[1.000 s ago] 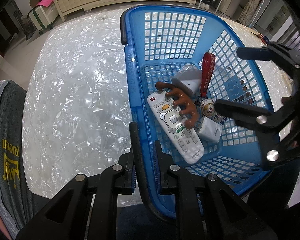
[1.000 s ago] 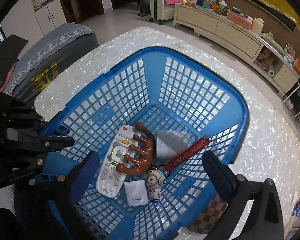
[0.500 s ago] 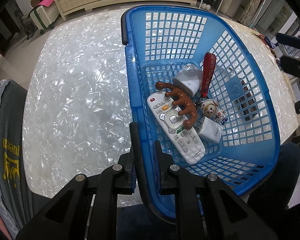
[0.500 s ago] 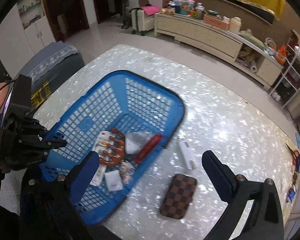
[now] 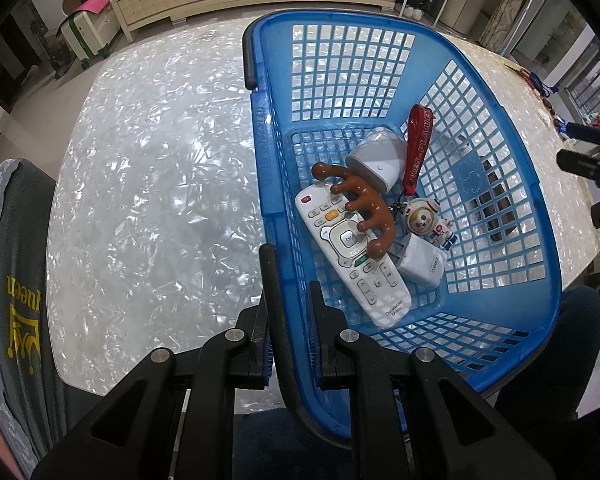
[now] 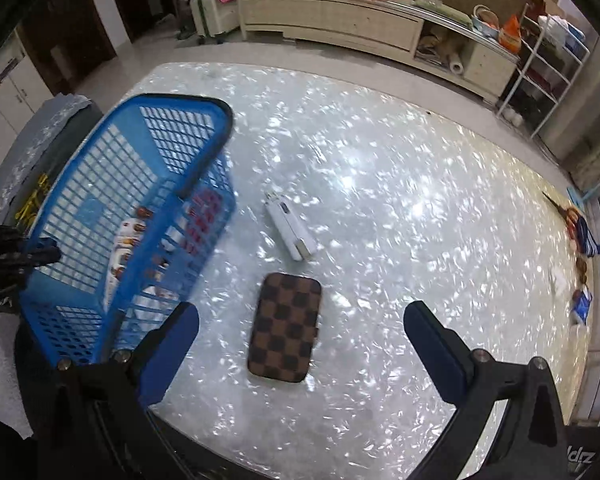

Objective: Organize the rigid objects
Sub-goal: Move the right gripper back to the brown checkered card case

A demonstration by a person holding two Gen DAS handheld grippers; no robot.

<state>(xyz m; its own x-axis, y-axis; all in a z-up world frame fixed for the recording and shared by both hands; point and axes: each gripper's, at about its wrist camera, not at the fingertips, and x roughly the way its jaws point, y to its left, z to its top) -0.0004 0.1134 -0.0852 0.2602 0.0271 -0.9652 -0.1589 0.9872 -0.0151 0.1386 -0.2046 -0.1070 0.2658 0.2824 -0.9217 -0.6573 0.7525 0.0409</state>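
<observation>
Left tool (image 5: 290, 280) is clamped narrow on the near rim of the blue plastic lattice basket (image 5: 540, 216); judged purpose: to steady the basket on the pearl-white shimmering bench (image 5: 152, 184) while items go in.

Basket contents, all resting on its floor: long white remote control (image 5: 354, 258), with a brown knobbed wooden massager (image 5: 362, 204) lying across its upper half; grey-white rounded plastic device (image 5: 378, 156) beyond it; red woven strap (image 5: 418, 140) leading to a small astronaut figure keyring (image 5: 428, 220); small white charger block (image 5: 422, 260) beside the remote.

Right tool (image 6: 300, 332) has its jaws wide with nothing between them, and points down at the bench just outside the basket. Directly under it lies a brown checkered flat case (image 6: 286, 328); a little farther off, a white slim rectangular device (image 6: 290, 230). Both are apart from the basket and from each other.

Judgement: two items remain to be collected; the checkered case is the likelier next pick, being centred between the spread fingers.
</observation>
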